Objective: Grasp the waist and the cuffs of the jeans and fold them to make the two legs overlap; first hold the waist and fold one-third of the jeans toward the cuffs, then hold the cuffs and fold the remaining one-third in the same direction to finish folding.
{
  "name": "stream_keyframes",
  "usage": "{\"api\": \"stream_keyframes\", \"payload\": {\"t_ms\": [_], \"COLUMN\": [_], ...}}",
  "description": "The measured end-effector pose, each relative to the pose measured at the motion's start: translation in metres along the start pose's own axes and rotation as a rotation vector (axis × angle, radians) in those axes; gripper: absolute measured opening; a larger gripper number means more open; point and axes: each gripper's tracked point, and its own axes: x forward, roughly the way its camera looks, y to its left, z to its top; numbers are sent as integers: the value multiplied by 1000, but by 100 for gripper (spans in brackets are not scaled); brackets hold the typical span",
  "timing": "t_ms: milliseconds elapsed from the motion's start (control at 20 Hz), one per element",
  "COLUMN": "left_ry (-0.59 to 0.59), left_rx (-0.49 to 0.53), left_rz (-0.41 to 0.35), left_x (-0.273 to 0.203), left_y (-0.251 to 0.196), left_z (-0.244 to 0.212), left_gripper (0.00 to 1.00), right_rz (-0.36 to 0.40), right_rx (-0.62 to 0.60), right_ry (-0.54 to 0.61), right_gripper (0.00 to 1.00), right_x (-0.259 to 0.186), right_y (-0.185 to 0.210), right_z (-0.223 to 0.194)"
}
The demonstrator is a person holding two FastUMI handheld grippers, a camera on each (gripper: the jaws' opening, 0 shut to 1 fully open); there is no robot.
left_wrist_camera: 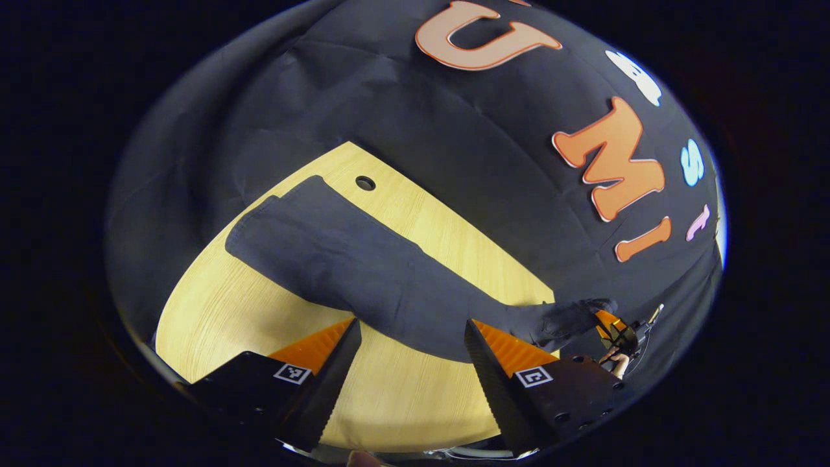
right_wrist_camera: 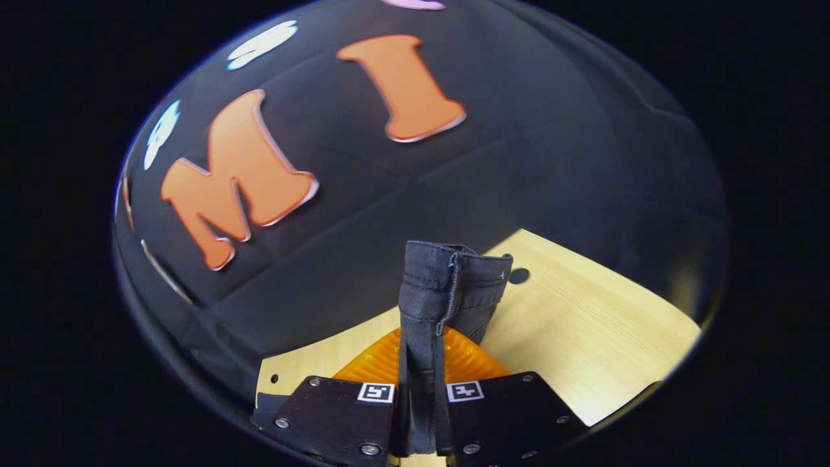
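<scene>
Left gripper view: left gripper (left_wrist_camera: 410,347) hovers over the wooden counter (left_wrist_camera: 214,311), jaws spread wide, nothing between them. Dark jeans (left_wrist_camera: 350,259) lie flat as one long strip across the counter, running from about 10 o'clock down to 4 o'clock. The far end at 10 o'clock is squared off and sits near a small round hole (left_wrist_camera: 365,183) in the counter, at 12 o'clock. The end at 4 o'clock lifts off the counter edge, and there the right gripper (left_wrist_camera: 613,331) has hold of it, with a bit of a hand (left_wrist_camera: 616,360) just below. The near edge of the jeans passes just beyond the left gripper's fingertips; whether they touch it I cannot tell.

Right gripper view: right gripper (right_wrist_camera: 421,415) is closed tight on the jeans (right_wrist_camera: 447,285), both fingers pressing a bunched fold of denim with a stitched hem. The cloth stands up from the jaws toward 12 o'clock. The counter (right_wrist_camera: 583,337) stretches off to 3 o'clock, with the hole (right_wrist_camera: 519,275) just beside the cloth's top edge.
</scene>
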Motion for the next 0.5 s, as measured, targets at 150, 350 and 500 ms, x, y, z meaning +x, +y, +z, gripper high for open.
{"api": "stream_keyframes", "payload": {"t_ms": [150, 350, 500], "left_ry": [-14, -23, -28], "left_rx": [-16, -50, -73], "left_rz": [-13, -26, -20], "left_x": [-11, -24, -28], "left_y": [19, 43, 63], "left_z": [11, 29, 35], "left_gripper": [98, 98, 98], "right_rz": [95, 222, 299], "right_rx": [-149, -318, -395], "right_ry": [-1, 72, 180], "right_gripper": [15, 15, 15], "right_x": [-9, -1, 5], "right_y": [64, 139, 181], "right_z": [-12, -70, -135]}}
